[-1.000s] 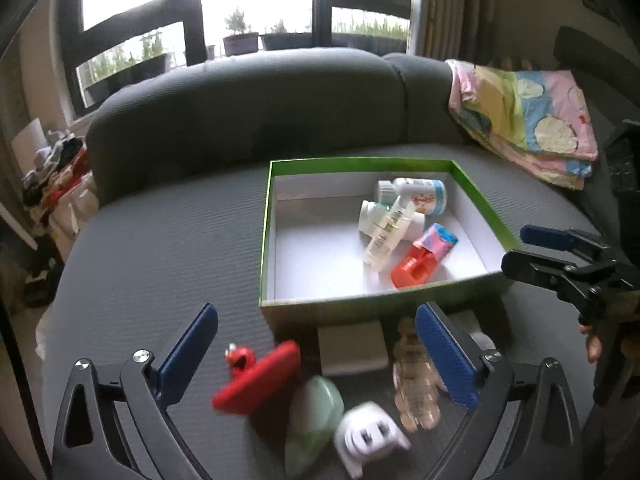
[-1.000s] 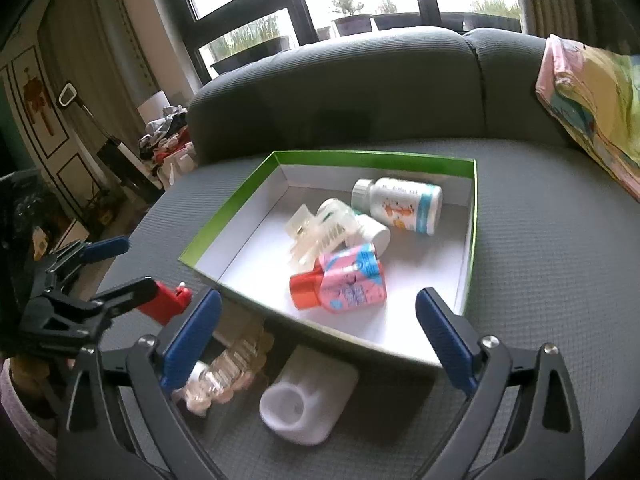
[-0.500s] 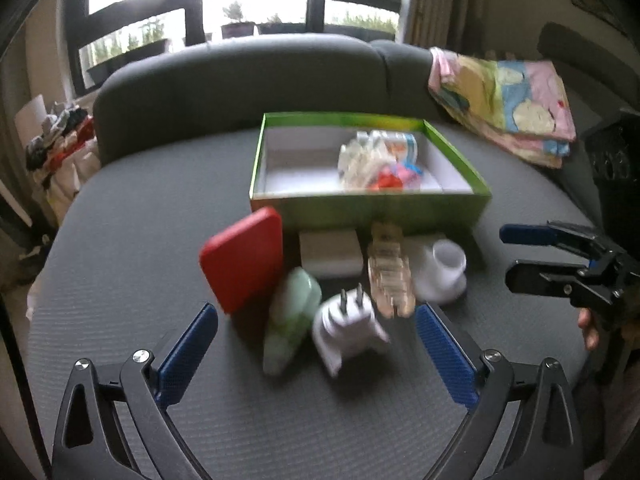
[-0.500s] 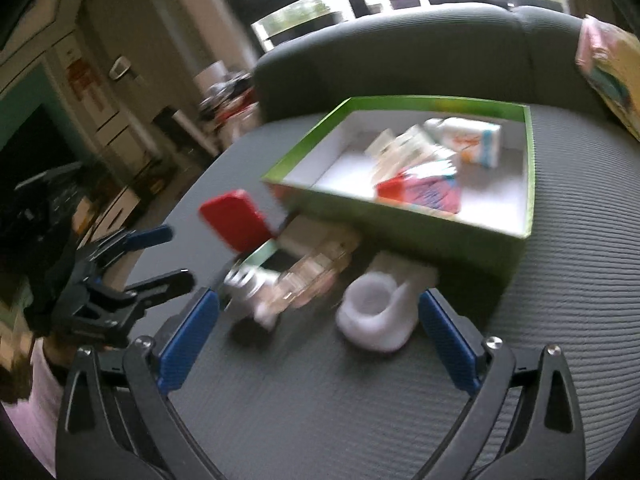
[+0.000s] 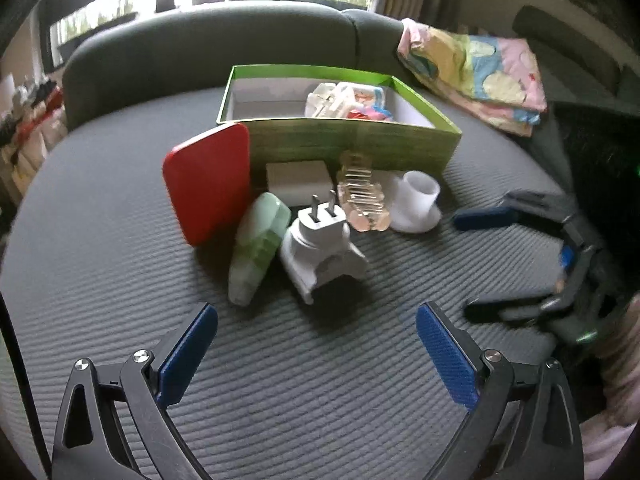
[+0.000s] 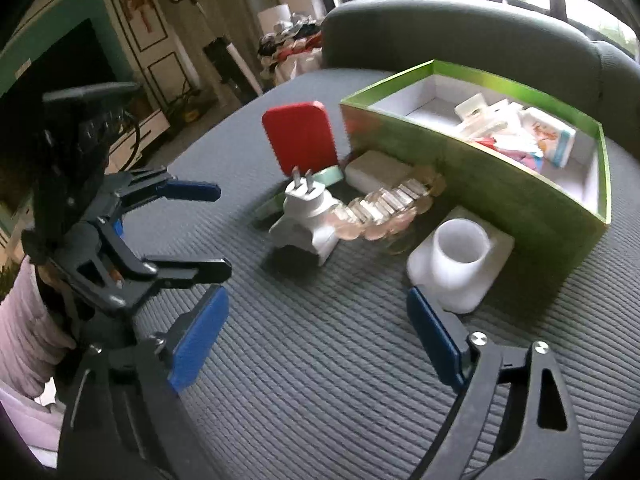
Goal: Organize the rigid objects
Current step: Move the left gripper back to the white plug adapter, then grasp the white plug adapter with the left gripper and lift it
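Observation:
A green box (image 5: 352, 148) (image 6: 500, 184) with bottles and a clip inside sits on the grey sofa seat. In front of it lie a red flat case (image 5: 208, 184) (image 6: 300, 140), a pale green bottle (image 5: 258, 248), a white plug adapter (image 5: 320, 248) (image 6: 308, 216), a white block (image 5: 298, 178) (image 6: 376, 170), a clear hair clip (image 5: 360, 196) (image 6: 392, 204) and a white cup-shaped holder (image 5: 416, 200) (image 6: 460, 260). My left gripper (image 5: 316, 344) (image 6: 208, 232) is open, short of the adapter. My right gripper (image 6: 316, 332) (image 5: 480, 260) is closing with nothing between its jaws, its right finger beside the holder.
A folded patterned blanket (image 5: 476, 72) lies at the seat's back right. The sofa backrest (image 5: 208, 56) rises behind the box. Room clutter (image 6: 288, 48) and a dark cabinet (image 6: 60, 80) stand beyond the seat's left edge. A pink sleeve (image 6: 24, 328) shows behind the left gripper.
Both grippers pulled back and sank lower, so the loose objects now lie ahead of the fingers instead of under them. The right gripper swung left and its jaws narrowed slightly.

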`<state>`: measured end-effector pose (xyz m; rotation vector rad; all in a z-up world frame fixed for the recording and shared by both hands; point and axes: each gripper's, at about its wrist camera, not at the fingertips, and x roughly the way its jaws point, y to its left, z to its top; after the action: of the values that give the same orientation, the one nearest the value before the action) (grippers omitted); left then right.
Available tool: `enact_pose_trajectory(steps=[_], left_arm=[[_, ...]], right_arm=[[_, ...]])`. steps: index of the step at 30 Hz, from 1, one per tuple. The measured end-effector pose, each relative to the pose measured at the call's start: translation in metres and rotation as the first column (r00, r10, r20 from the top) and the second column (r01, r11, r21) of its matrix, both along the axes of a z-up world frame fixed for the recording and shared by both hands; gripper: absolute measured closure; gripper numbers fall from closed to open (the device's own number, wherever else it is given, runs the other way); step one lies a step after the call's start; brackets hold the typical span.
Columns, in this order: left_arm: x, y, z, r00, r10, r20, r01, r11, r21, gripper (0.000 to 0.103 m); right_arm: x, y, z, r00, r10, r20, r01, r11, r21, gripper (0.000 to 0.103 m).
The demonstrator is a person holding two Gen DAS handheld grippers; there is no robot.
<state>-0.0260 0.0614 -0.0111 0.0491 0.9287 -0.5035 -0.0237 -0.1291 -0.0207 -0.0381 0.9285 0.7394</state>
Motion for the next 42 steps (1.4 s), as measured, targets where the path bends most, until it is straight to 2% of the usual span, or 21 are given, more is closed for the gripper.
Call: enact_pose_trajectory(steps=[2, 9, 10, 11, 16, 18, 21, 25, 27, 31, 33, 35, 37, 38, 41, 42], left_arm=[[0.002, 0.002, -0.002, 1.000, 0.004, -0.026, -0.005, 0.999, -0.043, 0.004], [0.004, -0.004, -0.014, 0.998, 0.014, -0.060, -0.017, 0.999, -0.050, 0.004], [0.004, -0.004, -0.014, 0.998, 0.015, -0.057, -0.019, 0.998, -0.056, 0.004], [0.005, -0.004, -0.014, 0.998, 0.016, -0.057, -0.019, 0.998, -0.066, 0.008], [0.014, 0.001, -0.020, 0.996, 0.044, -0.080, -0.052, 0.993, -0.108, 0.017], [0.017, 0.004, -0.023, 0.994, 0.049, -0.099, -0.062, 0.989, -0.132, 0.027], [0.020, 0.006, -0.027, 0.992, 0.072, -0.104, -0.085, 0.988, -0.129, 0.029], [0.026, 0.013, -0.030, 0.985, 0.120, -0.121, -0.138, 0.977, -0.160, 0.029], [0.028, 0.016, -0.031, 0.981, 0.146, -0.127, -0.167, 0.971, -0.174, 0.036], [0.031, 0.021, -0.034, 0.976, 0.172, -0.136, -0.196, 0.963, -0.185, 0.039], [0.032, 0.021, -0.038, 0.973, 0.176, -0.152, -0.203, 0.961, -0.187, 0.056], [0.034, 0.020, -0.040, 0.971, 0.181, -0.154, -0.207, 0.962, -0.177, 0.061], [0.035, 0.019, -0.041, 0.971, 0.186, -0.151, -0.212, 0.961, -0.179, 0.061], [0.036, 0.018, -0.040, 0.971, 0.188, -0.149, -0.213, 0.960, -0.180, 0.061], [0.037, 0.009, -0.039, 0.974, 0.181, -0.134, -0.201, 0.969, -0.147, 0.082], [0.035, 0.005, -0.039, 0.976, 0.184, -0.118, -0.197, 0.975, -0.108, 0.084]], right_arm=[[0.000, 0.007, -0.007, 1.000, 0.019, -0.013, -0.019, 1.000, -0.020, 0.022], [0.003, 0.025, -0.022, 0.998, 0.049, -0.036, -0.051, 0.997, -0.060, 0.041], [0.005, 0.026, -0.023, 0.998, 0.049, -0.036, -0.051, 0.997, -0.061, 0.047], [0.007, 0.029, -0.024, 0.998, 0.050, -0.035, -0.052, 0.997, -0.062, 0.051], [0.018, 0.034, -0.029, 0.999, 0.035, -0.032, -0.038, 0.997, -0.071, 0.057], [0.022, 0.034, -0.029, 0.999, 0.027, -0.023, -0.028, 0.997, -0.076, 0.060], [0.025, 0.034, -0.030, 1.000, 0.022, -0.013, -0.023, 0.997, -0.079, 0.061], [0.029, 0.037, -0.032, 1.000, 0.013, -0.005, -0.013, 0.997, -0.076, 0.064], [0.030, 0.042, -0.033, 1.000, 0.013, 0.002, -0.013, 0.996, -0.084, 0.067], [0.033, 0.046, -0.033, 1.000, 0.009, 0.013, -0.008, 0.997, -0.083, 0.073], [0.034, 0.045, -0.033, 1.000, -0.002, 0.014, 0.004, 0.997, -0.081, 0.077], [0.037, 0.043, -0.032, 1.000, -0.021, 0.015, 0.023, 0.997, -0.076, 0.080], [0.040, 0.040, -0.031, 1.000, -0.030, 0.007, 0.031, 0.998, -0.060, 0.082], [0.041, 0.039, -0.031, 0.999, -0.035, 0.002, 0.035, 0.998, -0.054, 0.088], [0.043, 0.046, -0.034, 1.000, -0.031, 0.004, 0.031, 0.997, -0.073, 0.090], [0.041, 0.048, -0.035, 1.000, -0.029, 0.013, 0.030, 0.996, -0.084, 0.090]])
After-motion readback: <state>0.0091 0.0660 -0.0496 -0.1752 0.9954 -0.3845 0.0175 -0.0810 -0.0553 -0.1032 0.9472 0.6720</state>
